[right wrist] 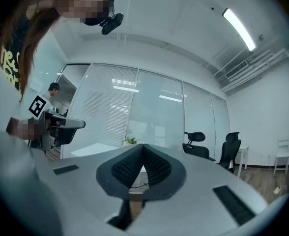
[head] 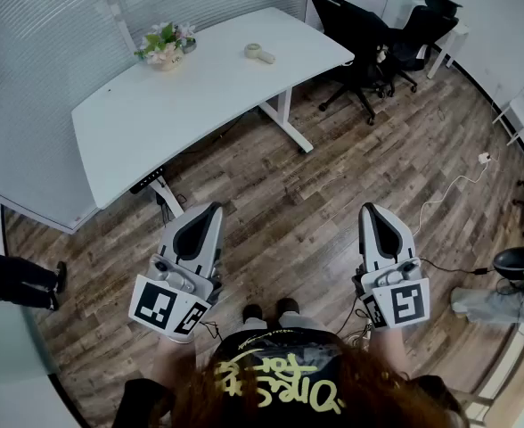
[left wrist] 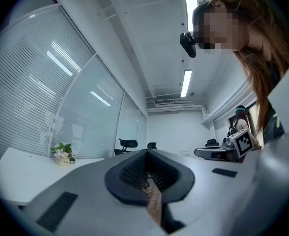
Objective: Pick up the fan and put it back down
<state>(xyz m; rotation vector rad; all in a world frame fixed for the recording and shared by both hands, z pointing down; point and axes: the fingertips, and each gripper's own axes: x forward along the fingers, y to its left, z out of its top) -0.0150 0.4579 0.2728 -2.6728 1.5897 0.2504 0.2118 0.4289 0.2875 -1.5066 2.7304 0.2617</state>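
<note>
Nothing of the task is done yet, as far as the views show. The small cream-coloured handheld fan (head: pixel 259 53) — a round head on a short stub handle, too small to read in detail, and I only judge it to be the fan — lies on the smooth white rectangular desk (head: pixel 155 123) in the upper middle of the head view, well apart from both tools. The approach, the lift and the set-down are all left to do.

The grey plastic left gripper (head: pixel 207 212), at the lower left, has its jaws pressed together with nothing between them; its own view shows the ribbed black pads meeting along a seam. The grey plastic right gripper (head: pixel 372 210), at the lower right, is likewise closed and empty. Each carries a white cube with black square markers.

A little pot of pale flowers with green leaves (head: pixel 165 47) stands toward the desk's upper-left end. Around the desk lies a matte wood-plank floor (head: pixel 315 194) — black padded office chairs (head: pixel 360 34) stand on it at the upper right.
</note>
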